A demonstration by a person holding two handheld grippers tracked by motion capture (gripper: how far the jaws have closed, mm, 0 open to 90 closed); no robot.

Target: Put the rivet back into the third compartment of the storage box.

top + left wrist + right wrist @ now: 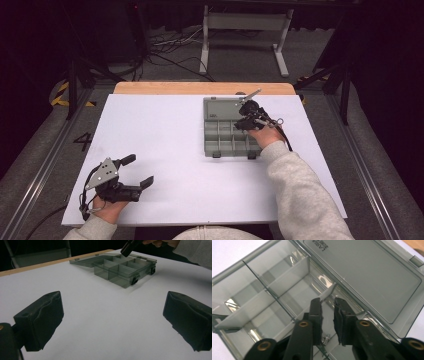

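A grey organiser box (232, 131) lies open at the far right of the table (165, 150), lid flat behind it. The right gripper (327, 304) dips into a far compartment, jaws narrow either side of a divider (327, 293); work seems early. The left gripper (135, 170) rests near left, jaws wide, holding nothing.

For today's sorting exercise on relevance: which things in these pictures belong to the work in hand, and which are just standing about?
In the job:
- compartment box, lid open flat
- right tongs, slightly apart over a divider in the box
- small screw in a compartment

Standing about:
- left tongs, open, resting on the white table
- metal stand on the floor behind
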